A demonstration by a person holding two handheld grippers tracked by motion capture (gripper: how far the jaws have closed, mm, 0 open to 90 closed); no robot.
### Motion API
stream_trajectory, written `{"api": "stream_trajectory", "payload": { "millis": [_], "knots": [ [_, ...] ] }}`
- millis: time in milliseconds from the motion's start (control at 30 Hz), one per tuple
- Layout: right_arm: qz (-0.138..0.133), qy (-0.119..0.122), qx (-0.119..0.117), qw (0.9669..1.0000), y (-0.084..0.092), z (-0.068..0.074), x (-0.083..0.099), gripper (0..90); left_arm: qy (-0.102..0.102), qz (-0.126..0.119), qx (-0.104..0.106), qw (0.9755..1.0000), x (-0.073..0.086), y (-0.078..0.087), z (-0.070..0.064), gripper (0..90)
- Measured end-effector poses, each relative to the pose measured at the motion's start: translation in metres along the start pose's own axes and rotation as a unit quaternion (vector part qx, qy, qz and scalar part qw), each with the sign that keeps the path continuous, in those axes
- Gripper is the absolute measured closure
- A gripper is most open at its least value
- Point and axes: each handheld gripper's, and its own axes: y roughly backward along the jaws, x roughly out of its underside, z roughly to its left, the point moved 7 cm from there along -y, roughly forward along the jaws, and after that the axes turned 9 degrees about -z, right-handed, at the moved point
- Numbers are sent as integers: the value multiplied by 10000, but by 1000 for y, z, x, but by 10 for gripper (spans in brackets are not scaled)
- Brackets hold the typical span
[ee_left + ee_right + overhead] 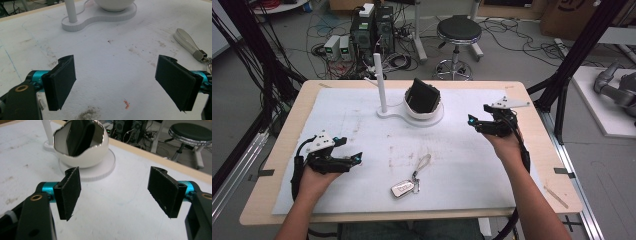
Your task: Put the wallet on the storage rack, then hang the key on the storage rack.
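A white egg-shaped bowl (426, 113) stands on a white base at the back middle of the table, with a black wallet (422, 96) upright inside it. A white post (380, 82) rises from the same base to its left. A silver key fob (403, 188) with a strap lies near the front edge. My left gripper (352, 149) rests open at the front left, nothing between its pads (62, 80). My right gripper (478, 114) is open to the right of the bowl, pointing toward it. The right gripper view has the bowl (82, 157) and wallet (80, 136) just beyond its empty jaws.
A white mat (362, 120) covers the wooden table. In the left gripper view the fob's strap (186, 42) lies ahead to the right and the base (100, 17) farther off. A stool (458, 31), computers (372, 30) and cables stand on the floor behind.
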Motion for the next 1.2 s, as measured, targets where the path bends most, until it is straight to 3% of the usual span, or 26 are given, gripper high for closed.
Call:
{"api": "stream_trajectory", "payload": {
  "millis": [333,467,867,1200],
  "knots": [
    [-79,-404,-21,9992,14,2,46,210,-14,-17,-1,10000,1,1,2,167],
    [135,-471,9,9988,10,3,63,199,-5,-32,32,10000,2,0,1,166],
    [204,-393,112,9990,15,-2,70,199,10,-48,39,10000,1,-3,4,167],
    [201,-447,210,9986,18,-6,71,199,-36,-9,188,9998,-1,-9,-5,167]
  ]
}}
